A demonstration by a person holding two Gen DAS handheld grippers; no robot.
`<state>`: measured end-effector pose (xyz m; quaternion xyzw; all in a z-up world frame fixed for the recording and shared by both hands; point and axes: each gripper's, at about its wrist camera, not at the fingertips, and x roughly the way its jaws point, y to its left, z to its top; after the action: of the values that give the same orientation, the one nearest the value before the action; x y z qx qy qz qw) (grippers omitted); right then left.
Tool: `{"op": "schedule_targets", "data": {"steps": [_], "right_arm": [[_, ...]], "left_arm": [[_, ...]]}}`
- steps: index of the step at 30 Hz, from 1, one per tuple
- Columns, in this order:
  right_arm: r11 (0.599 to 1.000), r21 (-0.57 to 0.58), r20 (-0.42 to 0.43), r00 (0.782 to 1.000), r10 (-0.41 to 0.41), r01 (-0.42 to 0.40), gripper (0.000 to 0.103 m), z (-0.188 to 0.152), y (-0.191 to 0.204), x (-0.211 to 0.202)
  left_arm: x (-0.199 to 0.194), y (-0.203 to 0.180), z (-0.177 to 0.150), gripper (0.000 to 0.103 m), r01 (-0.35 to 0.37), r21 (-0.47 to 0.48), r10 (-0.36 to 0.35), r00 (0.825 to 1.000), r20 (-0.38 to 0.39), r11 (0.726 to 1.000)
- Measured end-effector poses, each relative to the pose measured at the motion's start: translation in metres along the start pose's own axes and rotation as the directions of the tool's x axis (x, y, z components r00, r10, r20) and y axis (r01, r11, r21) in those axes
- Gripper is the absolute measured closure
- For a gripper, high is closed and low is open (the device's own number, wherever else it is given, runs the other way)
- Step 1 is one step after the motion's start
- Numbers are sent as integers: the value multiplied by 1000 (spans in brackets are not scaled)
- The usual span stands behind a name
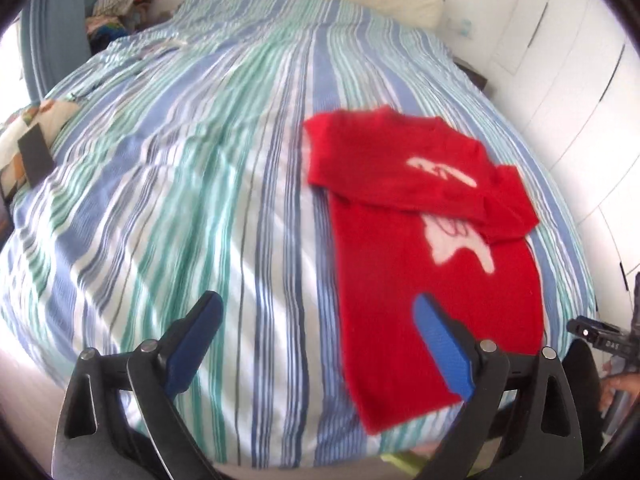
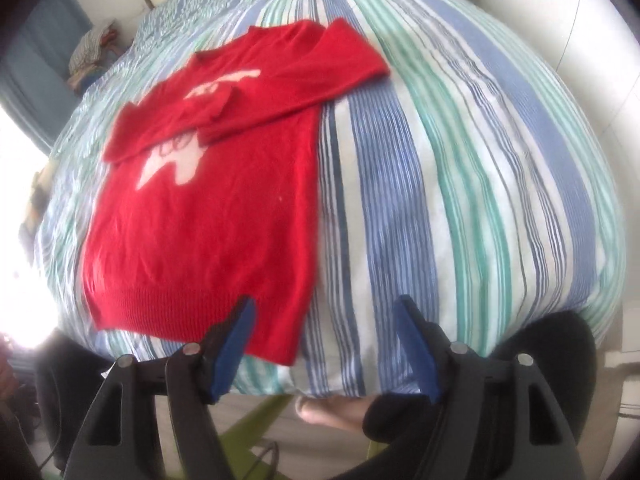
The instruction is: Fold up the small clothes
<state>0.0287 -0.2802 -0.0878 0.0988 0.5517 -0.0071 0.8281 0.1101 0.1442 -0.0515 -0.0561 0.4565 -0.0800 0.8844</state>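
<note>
A small red sweater (image 1: 408, 264) with a white print lies flat on the striped bed, both sleeves folded across its chest. It also shows in the right wrist view (image 2: 208, 216), hem toward me. My left gripper (image 1: 316, 312) is open and empty, above the bed near the sweater's hem, its right finger over the red cloth. My right gripper (image 2: 324, 320) is open and empty, near the bed's front edge, its left finger over the hem's right corner.
The blue, green and white striped bedcover (image 1: 180, 200) fills both views. A pile of clothes (image 1: 120, 4) sits at the far left corner. A pillow (image 1: 400, 4) lies at the head. White wardrobe doors (image 1: 580, 60) stand right. A bare foot (image 2: 332, 408) is below the bed edge.
</note>
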Motion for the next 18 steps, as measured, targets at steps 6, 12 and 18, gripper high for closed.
{"op": "schedule_targets", "data": {"steps": [6, 12, 18], "right_arm": [[998, -60, 65, 997, 38, -34, 33, 29, 64, -5], [998, -60, 57, 998, 33, -29, 33, 17, 109, 12], [993, -119, 26, 1000, -5, 8, 33, 11, 132, 20]], "left_arm": [[107, 53, 87, 7, -94, 17, 93, 994, 52, 995], [200, 100, 89, 0, -187, 112, 195, 978, -71, 976], [189, 98, 78, 0, -178, 107, 179, 984, -1, 978]]}}
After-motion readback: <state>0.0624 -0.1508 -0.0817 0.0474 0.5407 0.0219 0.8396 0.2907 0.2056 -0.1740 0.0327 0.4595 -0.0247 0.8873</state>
